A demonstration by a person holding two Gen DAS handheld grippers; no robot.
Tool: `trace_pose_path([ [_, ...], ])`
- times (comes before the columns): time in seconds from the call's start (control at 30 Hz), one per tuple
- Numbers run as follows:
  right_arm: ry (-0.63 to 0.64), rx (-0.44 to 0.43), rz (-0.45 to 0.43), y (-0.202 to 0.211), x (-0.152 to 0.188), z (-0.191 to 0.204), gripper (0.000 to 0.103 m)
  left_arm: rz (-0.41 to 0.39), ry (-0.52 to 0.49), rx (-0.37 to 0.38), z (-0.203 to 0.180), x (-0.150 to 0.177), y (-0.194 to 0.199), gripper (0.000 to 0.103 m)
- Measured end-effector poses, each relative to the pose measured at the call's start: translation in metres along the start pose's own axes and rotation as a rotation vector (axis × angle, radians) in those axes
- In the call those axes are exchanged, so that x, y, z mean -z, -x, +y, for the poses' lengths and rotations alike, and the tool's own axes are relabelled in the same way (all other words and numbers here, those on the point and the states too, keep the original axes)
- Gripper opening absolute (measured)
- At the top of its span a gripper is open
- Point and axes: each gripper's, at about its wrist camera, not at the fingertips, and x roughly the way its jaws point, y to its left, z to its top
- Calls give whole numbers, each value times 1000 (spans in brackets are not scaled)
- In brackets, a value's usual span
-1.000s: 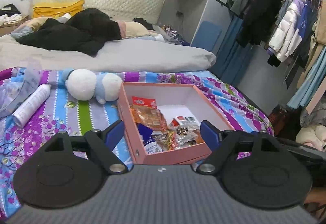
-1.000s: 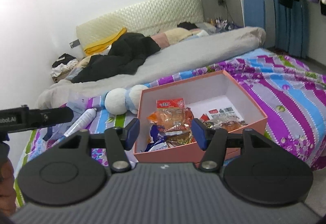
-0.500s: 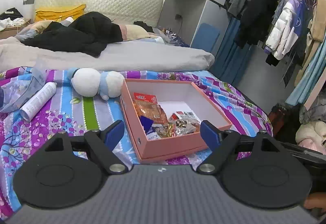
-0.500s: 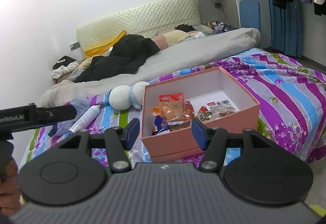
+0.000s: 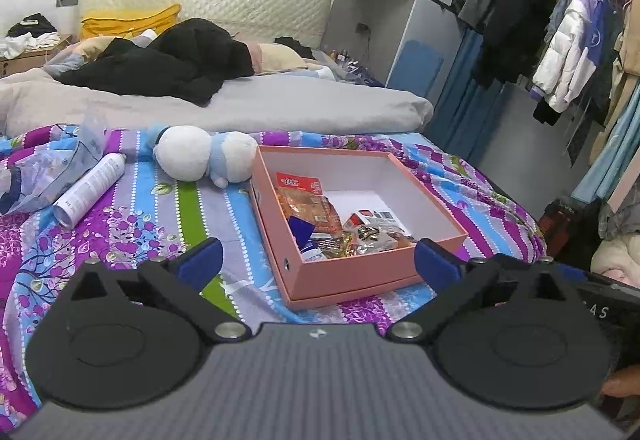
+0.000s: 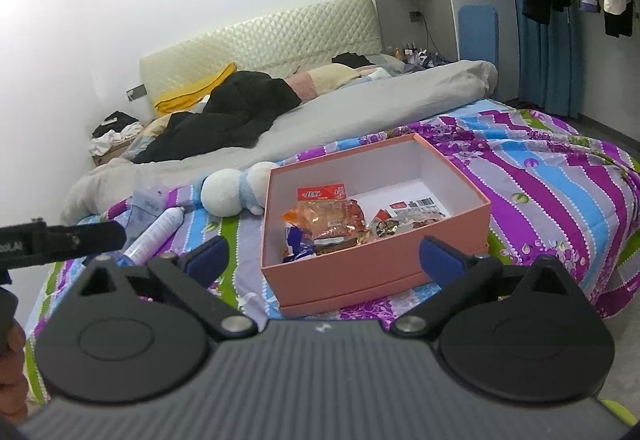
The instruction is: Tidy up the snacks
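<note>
The snacks (image 5: 336, 220) are gathered in the near-left corner of the pink box (image 5: 352, 276) at frame centre — presumably dropped there, though single packets are hard to tell apart. Both the left gripper (image 5: 316, 260) and the right gripper (image 6: 324, 254) have just been opened wide, nothing between the jaws — held back from the box, apparently because the packing is done.

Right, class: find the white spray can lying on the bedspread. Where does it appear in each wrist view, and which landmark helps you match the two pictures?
Left wrist view: the white spray can lies at the left, left of the plush toy.
Right wrist view: the can lies left of centre, below and left of the plush toy.
Shared landmark: the pink box of snacks, right of the toy.
</note>
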Motion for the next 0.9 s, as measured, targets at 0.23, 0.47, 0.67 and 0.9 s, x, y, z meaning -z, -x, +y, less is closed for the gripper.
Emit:
trace_pose_path([
  [0.23,19,0,11,-3,1,4,103,14,-4,-19,3,-2,-5,103],
  [0.47,21,-3,12,-3,2,5,103,30,0,-39,5,-3,-6,103],
  [0.67,15,6,16,-6,3,4,103,36,-40,-57,0,-3,-8,103],
  [0.9,6,4,17,-11,3,4,103,38,-75,-44,-5,-3,-9,103],
])
